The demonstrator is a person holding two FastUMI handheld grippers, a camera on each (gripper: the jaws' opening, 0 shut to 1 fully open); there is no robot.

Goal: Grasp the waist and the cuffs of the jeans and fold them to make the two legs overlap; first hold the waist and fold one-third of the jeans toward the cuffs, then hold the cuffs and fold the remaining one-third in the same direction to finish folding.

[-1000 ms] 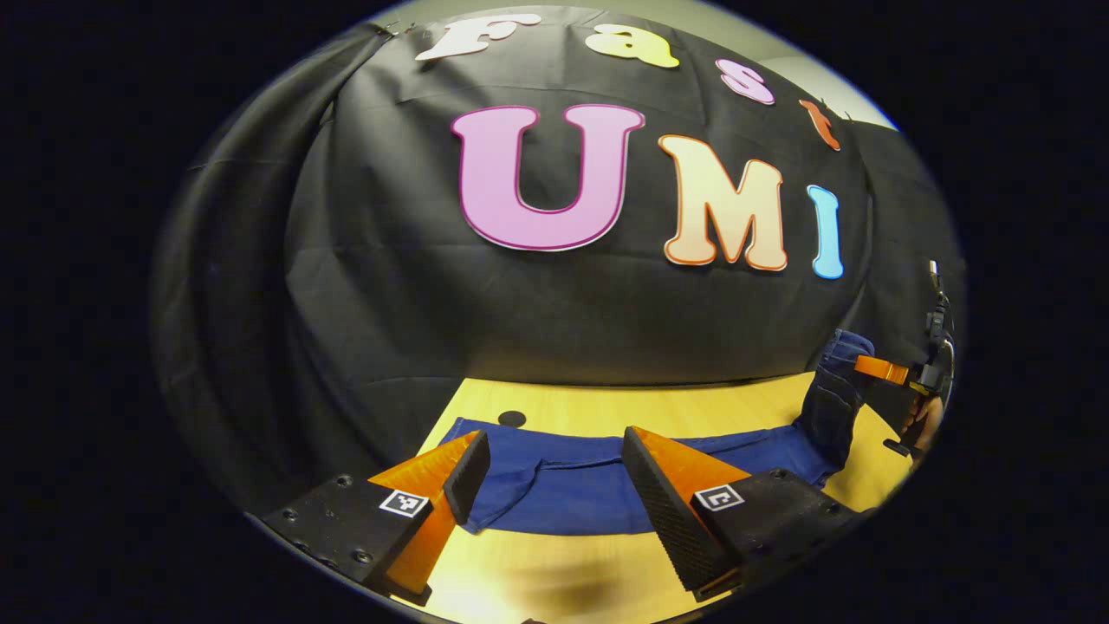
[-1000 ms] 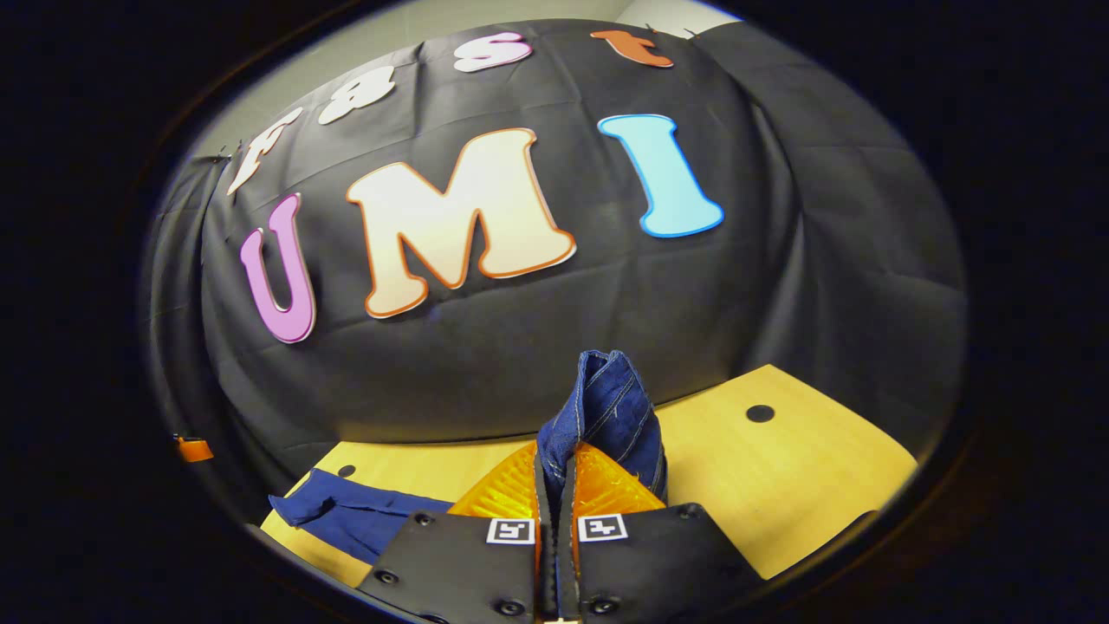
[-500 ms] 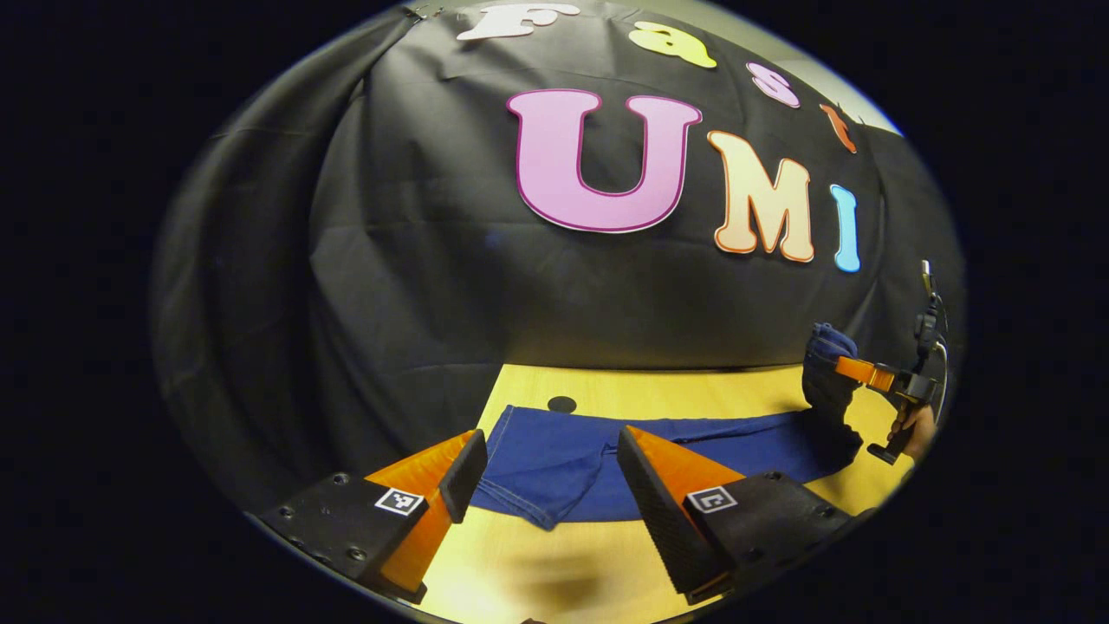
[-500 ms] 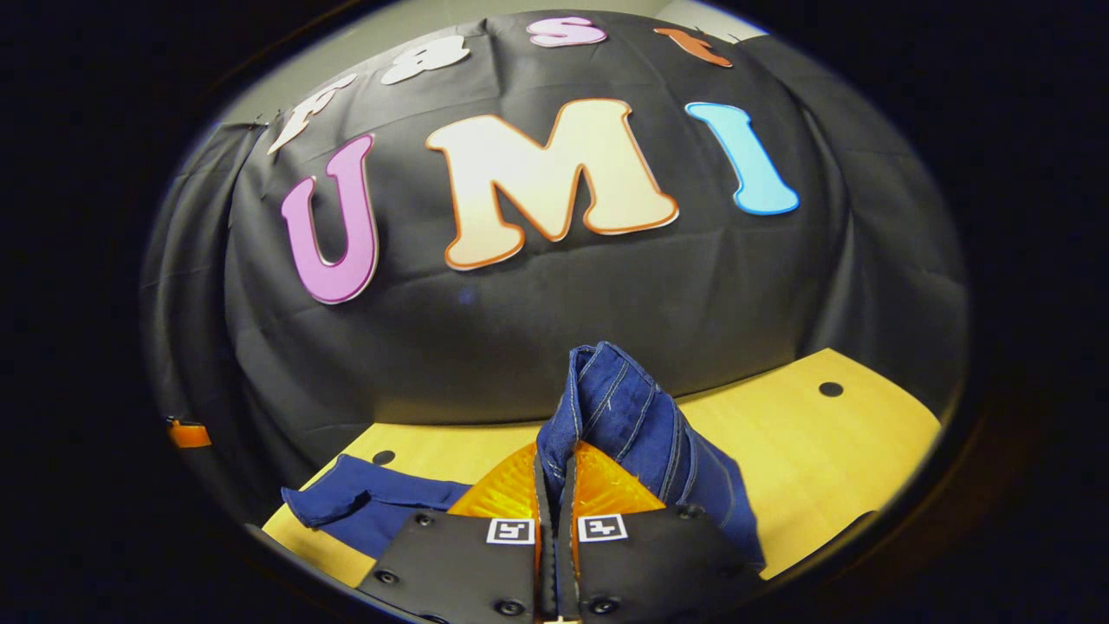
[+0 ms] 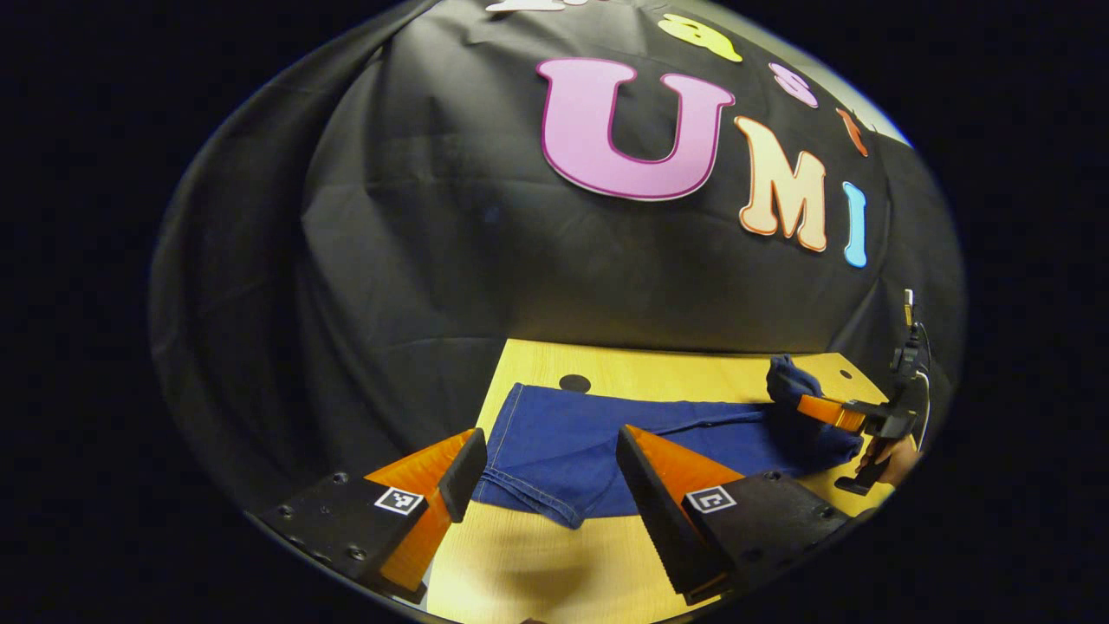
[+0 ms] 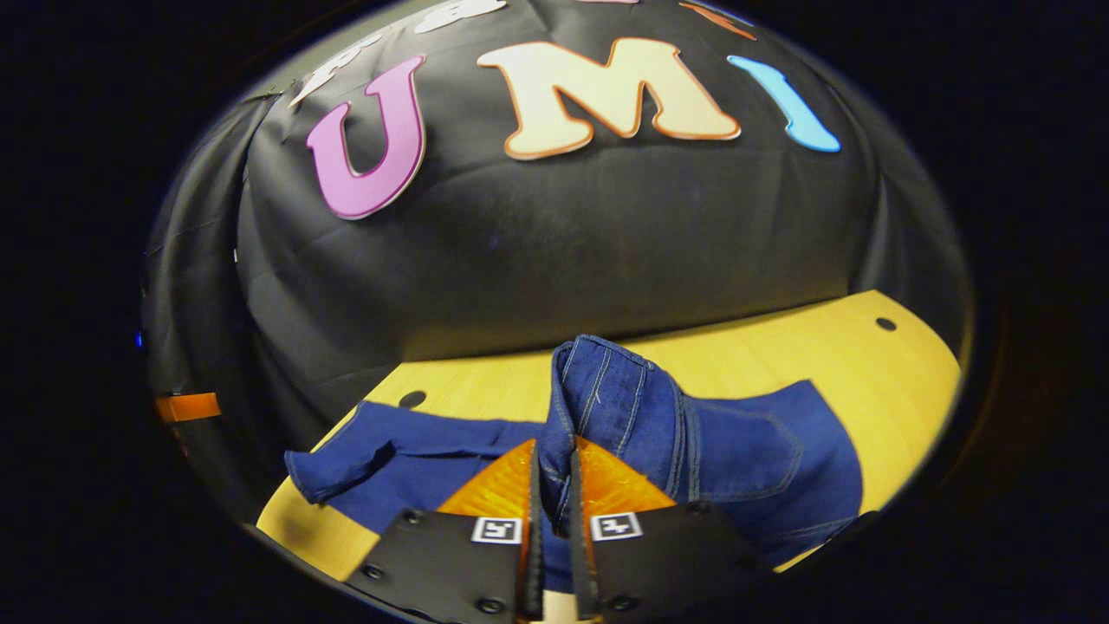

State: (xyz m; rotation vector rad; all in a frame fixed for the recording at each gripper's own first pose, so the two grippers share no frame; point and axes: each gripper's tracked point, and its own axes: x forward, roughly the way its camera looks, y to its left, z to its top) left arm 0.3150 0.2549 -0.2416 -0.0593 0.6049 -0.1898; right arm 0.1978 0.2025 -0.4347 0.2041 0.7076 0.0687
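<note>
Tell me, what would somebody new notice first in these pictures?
The blue jeans stretched across the yellow table catch the eye first. The right hand-held gripper pinches a bunch of the jeans at the waist end. The left hand-held gripper hangs open over the cuff end.

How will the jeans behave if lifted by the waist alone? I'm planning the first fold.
Probably floppy: the jeans bunch where the right gripper pinches the waist. Likely they drape and drag, since the legs lie limp on the table. The cuff looks wrinkled, not stiff.
</note>
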